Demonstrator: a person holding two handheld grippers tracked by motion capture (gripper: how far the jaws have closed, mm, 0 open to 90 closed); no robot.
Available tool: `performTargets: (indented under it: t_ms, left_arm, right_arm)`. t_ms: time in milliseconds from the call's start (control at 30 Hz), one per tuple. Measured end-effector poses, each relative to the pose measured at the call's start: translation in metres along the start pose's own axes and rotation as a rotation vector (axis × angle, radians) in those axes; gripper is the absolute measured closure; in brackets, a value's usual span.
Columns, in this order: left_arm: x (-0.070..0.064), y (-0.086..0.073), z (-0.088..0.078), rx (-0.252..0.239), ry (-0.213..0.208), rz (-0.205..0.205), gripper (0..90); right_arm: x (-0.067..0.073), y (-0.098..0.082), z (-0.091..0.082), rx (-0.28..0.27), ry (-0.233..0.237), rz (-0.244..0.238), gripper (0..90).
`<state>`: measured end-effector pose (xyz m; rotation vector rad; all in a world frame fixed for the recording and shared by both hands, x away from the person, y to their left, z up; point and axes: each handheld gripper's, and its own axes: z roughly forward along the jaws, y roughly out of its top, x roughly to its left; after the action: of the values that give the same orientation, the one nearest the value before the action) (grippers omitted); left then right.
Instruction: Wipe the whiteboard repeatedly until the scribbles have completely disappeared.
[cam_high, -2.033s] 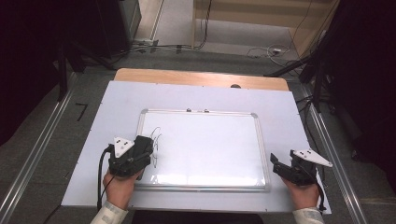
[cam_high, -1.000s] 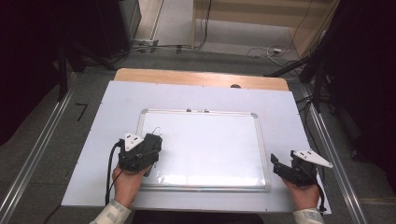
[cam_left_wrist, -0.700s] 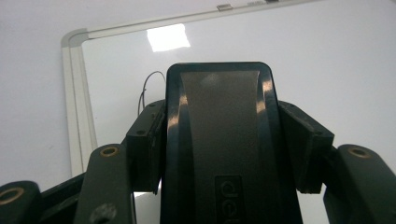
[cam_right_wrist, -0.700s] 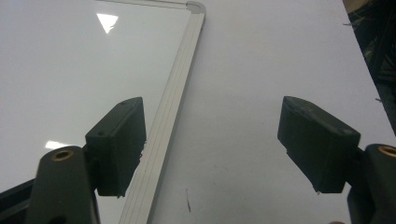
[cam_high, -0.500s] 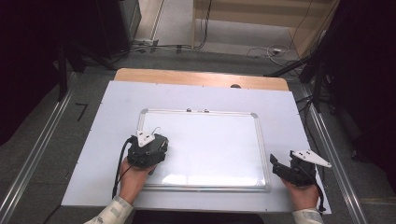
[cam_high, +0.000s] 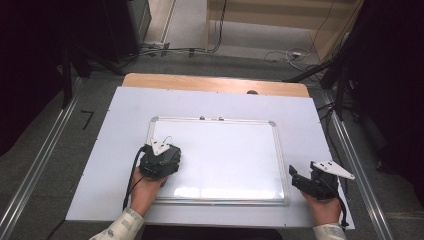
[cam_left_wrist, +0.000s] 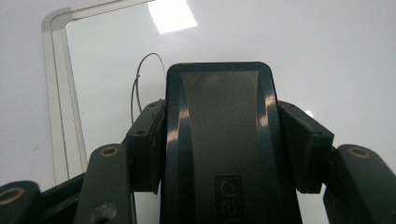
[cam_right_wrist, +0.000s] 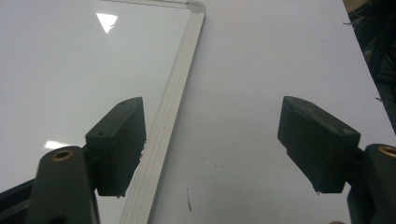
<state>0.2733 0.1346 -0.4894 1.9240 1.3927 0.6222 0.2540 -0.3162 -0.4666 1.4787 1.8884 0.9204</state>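
Note:
A white whiteboard (cam_high: 225, 155) with a pale metal frame lies flat on the table. My left gripper (cam_high: 161, 159) sits over the board's left part, shut on a black eraser (cam_left_wrist: 219, 140) that fills the gap between its jaws. A thin dark pen loop (cam_left_wrist: 140, 84) is drawn on the board just beyond the eraser, near the frame's corner (cam_left_wrist: 58, 28). My right gripper (cam_high: 300, 180) rests on the table off the board's right lower corner, open with nothing between its fingers. Its jaws straddle the board's right frame edge (cam_right_wrist: 173, 107).
The board lies on a white sheet (cam_high: 120, 125) that covers the table, with a wooden edge (cam_high: 215, 84) at the far side. Two small dark magnets (cam_high: 210, 118) sit on the board's top frame. Metal rails (cam_high: 45, 160) run along both sides.
My left gripper has slid to the right from the board's left frame onto the board surface, with the eraser in it. The right gripper has stayed in place.

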Motion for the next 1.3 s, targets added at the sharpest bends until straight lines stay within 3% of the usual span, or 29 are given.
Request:
performTargets:
  t_ms: [333, 833, 1300]
  left_arm:
    - [-0.005, -0.001, 0.002, 0.011, 0.010, 0.028, 40.6]
    - [-0.004, -0.002, 0.007, 0.037, 0.019, 0.037, 40.9]
    - [0.004, 0.004, 0.015, 0.032, 0.024, 0.025, 40.9]
  right_arm:
    - [-0.001, 0.000, 0.000, -0.001, 0.001, 0.003, 22.2]
    - [0.000, 0.000, -0.001, -0.002, -0.001, 0.005, 22.2]
    - [-0.001, -0.001, -0.002, -0.003, -0.001, 0.004, 22.2]
